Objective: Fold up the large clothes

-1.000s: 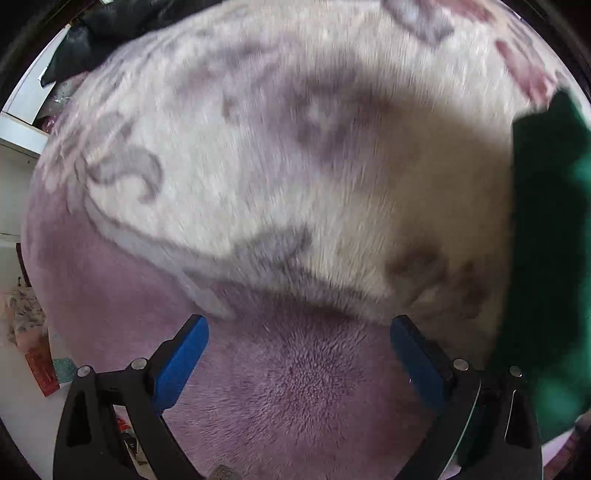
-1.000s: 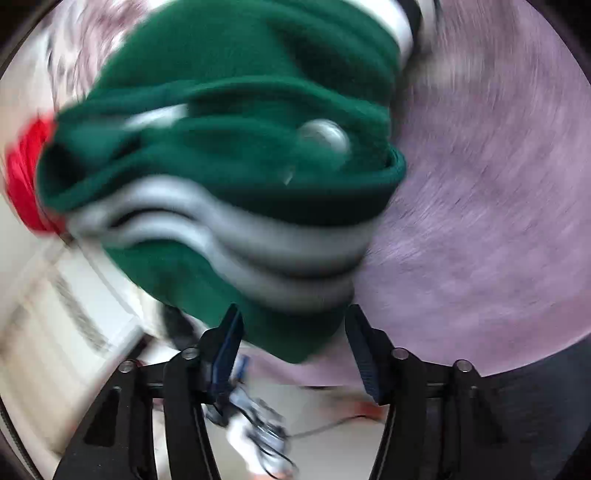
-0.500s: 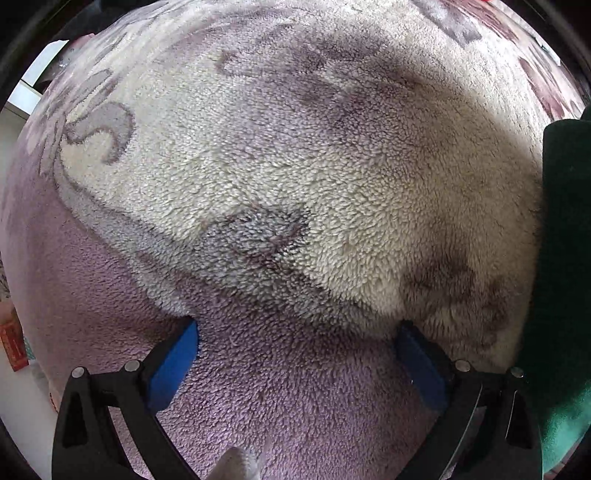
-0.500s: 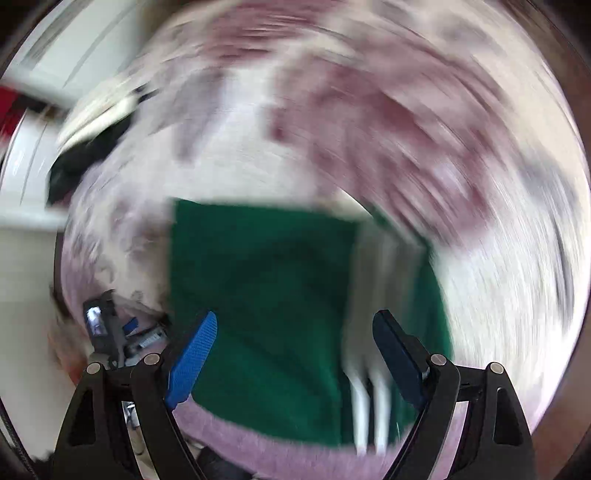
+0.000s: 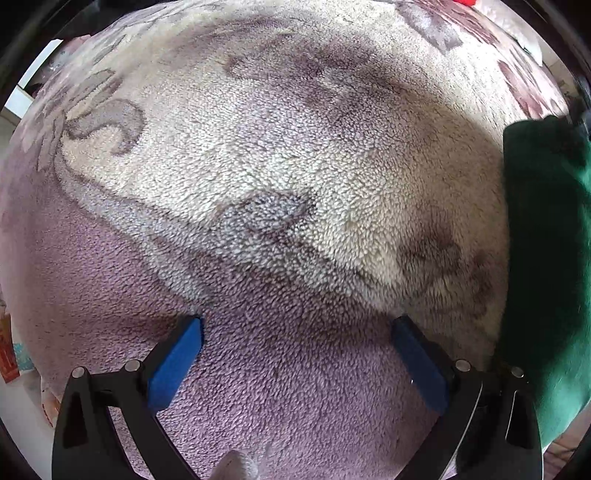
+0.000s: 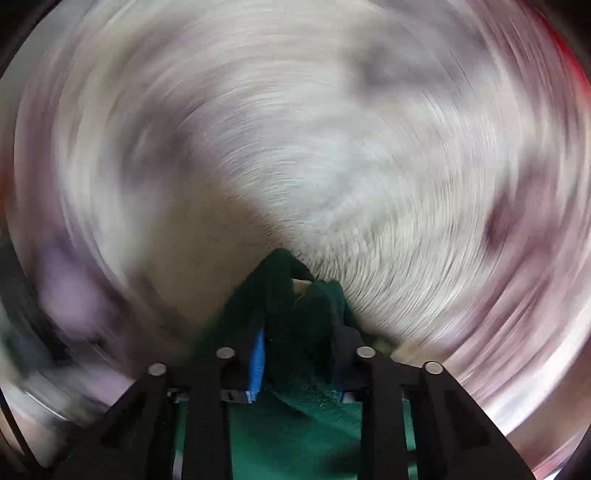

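Observation:
In the left wrist view the green garment (image 5: 546, 258) lies along the right edge of a fluffy cream and purple blanket (image 5: 277, 147). My left gripper (image 5: 297, 321) points down at the blanket, open, with only fleece between its blue pads. In the right wrist view my right gripper (image 6: 299, 332) has its jaws closing, and a bunched fold of the green garment (image 6: 291, 406) is pinched between the pads. The blanket (image 6: 295, 129) behind it is smeared by a spinning blur.
The blanket's purple border runs along the near side under the left gripper. Past its left edge is pale floor with a red and teal box (image 5: 11, 362). White furniture (image 5: 22, 99) shows at the upper left, and something red (image 5: 467, 2) at the top edge.
The right gripper went from wide open over the flat green garment to narrow around a bunch of its cloth, and its view now spins. The left gripper drifted slightly and stays open.

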`<control>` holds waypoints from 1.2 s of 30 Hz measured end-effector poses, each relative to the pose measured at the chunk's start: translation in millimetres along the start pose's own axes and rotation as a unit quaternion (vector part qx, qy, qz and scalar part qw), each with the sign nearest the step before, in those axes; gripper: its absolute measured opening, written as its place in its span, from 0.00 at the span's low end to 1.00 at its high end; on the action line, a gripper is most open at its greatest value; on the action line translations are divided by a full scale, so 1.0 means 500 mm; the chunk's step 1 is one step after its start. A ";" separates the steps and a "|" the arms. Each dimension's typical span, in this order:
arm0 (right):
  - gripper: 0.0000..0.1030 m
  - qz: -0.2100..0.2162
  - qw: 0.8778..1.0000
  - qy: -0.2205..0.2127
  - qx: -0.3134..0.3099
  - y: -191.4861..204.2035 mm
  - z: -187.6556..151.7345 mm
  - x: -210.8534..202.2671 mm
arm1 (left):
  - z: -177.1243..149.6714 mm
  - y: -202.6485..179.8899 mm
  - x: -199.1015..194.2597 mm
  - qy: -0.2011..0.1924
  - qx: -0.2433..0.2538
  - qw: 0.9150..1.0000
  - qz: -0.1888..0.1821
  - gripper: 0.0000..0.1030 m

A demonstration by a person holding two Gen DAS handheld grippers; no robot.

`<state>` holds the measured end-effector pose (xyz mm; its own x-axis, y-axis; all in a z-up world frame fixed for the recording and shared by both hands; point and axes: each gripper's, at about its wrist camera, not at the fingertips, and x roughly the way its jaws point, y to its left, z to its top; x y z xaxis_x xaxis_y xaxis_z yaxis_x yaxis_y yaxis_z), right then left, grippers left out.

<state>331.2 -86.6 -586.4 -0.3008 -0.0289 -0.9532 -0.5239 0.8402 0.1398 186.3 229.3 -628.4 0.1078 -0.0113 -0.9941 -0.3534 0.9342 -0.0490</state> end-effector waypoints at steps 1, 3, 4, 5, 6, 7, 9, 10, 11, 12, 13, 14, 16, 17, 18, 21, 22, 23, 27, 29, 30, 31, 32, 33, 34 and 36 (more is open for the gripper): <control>0.24 0.050 0.996 0.008 0.071 -0.048 0.006 0.000 | -0.006 0.003 -0.002 0.000 0.003 1.000 -0.001 1.00; 0.24 0.155 0.962 0.030 0.225 -0.154 -0.006 0.016 | -0.011 0.009 -0.009 -0.001 0.006 1.000 -0.007 1.00; 0.24 0.178 0.951 0.040 0.248 -0.173 -0.013 0.020 | -0.014 0.014 -0.014 -0.001 0.006 1.000 -0.012 1.00; 0.25 0.169 0.958 0.044 0.227 -0.167 -0.009 0.009 | -0.019 0.021 -0.020 -0.002 0.007 1.000 -0.015 1.00; 0.30 0.143 0.971 0.044 0.184 -0.150 -0.001 -0.011 | -0.021 0.029 -0.027 -0.002 0.006 1.000 -0.016 1.00; 0.42 0.111 0.983 0.040 0.139 -0.128 0.005 -0.036 | -0.027 0.041 -0.037 -0.002 0.005 1.000 -0.021 1.00; 0.66 0.033 0.998 0.019 0.043 -0.074 0.013 -0.089 | -0.031 0.055 -0.053 -0.008 0.000 1.000 -0.026 1.00; 0.78 0.006 1.000 0.019 0.005 -0.051 0.012 -0.100 | -0.031 0.062 -0.062 -0.012 -0.003 1.000 -0.026 1.00; 0.79 -0.015 0.999 0.025 -0.031 -0.025 0.011 -0.102 | -0.031 0.071 -0.071 -0.015 -0.006 1.000 -0.027 1.00; 0.79 -0.049 0.994 0.041 -0.088 0.006 0.007 -0.092 | -0.032 0.074 -0.077 -0.017 -0.012 0.999 -0.029 1.00; 0.78 -0.090 0.985 0.057 -0.133 0.029 0.002 -0.072 | -0.034 0.076 -0.084 -0.019 -0.018 0.999 -0.032 1.00; 0.71 -0.132 0.973 0.075 -0.176 0.048 -0.006 -0.040 | -0.038 0.072 -0.093 -0.021 -0.021 0.999 -0.036 1.00; 0.33 -0.143 0.968 0.095 -0.180 0.053 -0.007 0.009 | -0.046 0.063 -0.103 -0.024 -0.020 0.999 -0.038 1.00; 0.32 -0.135 0.977 0.080 -0.147 0.032 0.007 0.012 | -0.052 0.055 -0.107 -0.026 -0.018 0.999 -0.035 1.00; 0.32 -0.122 0.984 0.067 -0.113 0.016 0.020 0.013 | -0.059 0.044 -0.111 -0.026 -0.016 0.999 -0.034 1.00; 0.33 -0.074 0.995 0.033 -0.059 -0.021 0.016 0.003 | -0.083 0.013 -0.129 -0.027 -0.014 0.999 -0.036 1.00; 0.36 -0.064 0.995 0.027 -0.067 -0.025 0.001 -0.011 | -0.090 0.004 -0.135 -0.029 -0.014 0.999 -0.037 1.00; 0.39 -0.050 0.996 0.017 -0.067 -0.040 -0.021 -0.036 | -0.098 -0.007 -0.148 -0.032 -0.016 0.999 -0.035 1.00; 0.72 -0.046 0.997 -0.055 0.025 -0.204 -0.143 -0.162 | -0.115 -0.046 -0.207 -0.041 -0.035 0.998 -0.037 1.00; 0.72 -0.052 0.993 -0.073 0.079 -0.302 -0.218 -0.197 | -0.137 -0.069 -0.229 -0.043 -0.046 0.997 -0.039 1.00; 0.72 -0.043 0.991 -0.074 0.105 -0.347 -0.257 -0.199 | -0.142 -0.080 -0.242 -0.041 -0.052 0.997 -0.039 1.00; 0.72 -0.029 0.989 -0.072 0.123 -0.387 -0.278 -0.191 | -0.140 -0.093 -0.247 -0.041 -0.055 0.997 -0.038 1.00; 0.72 -0.007 0.986 -0.066 0.153 -0.438 -0.317 -0.168 | -0.137 -0.104 -0.252 -0.041 -0.060 0.997 -0.035 1.00; 0.72 0.017 0.982 -0.058 0.180 -0.471 -0.343 -0.140 | -0.124 -0.121 -0.250 -0.043 -0.062 0.997 -0.031 1.00; 0.72 0.041 0.977 -0.052 0.200 -0.495 -0.362 -0.107 | -0.127 -0.129 -0.255 -0.044 -0.061 0.997 -0.024 1.00; 0.71 0.120 0.963 -0.041 0.238 -0.532 -0.389 -0.021 | -0.112 -0.144 -0.243 -0.043 -0.054 0.998 -0.008 1.00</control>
<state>318.5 -415.3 -561.5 -0.2936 0.2233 -0.9295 -0.0164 0.9710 0.2384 146.6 143.5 -509.5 0.1923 0.0093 -0.9813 -0.4485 0.8902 -0.0794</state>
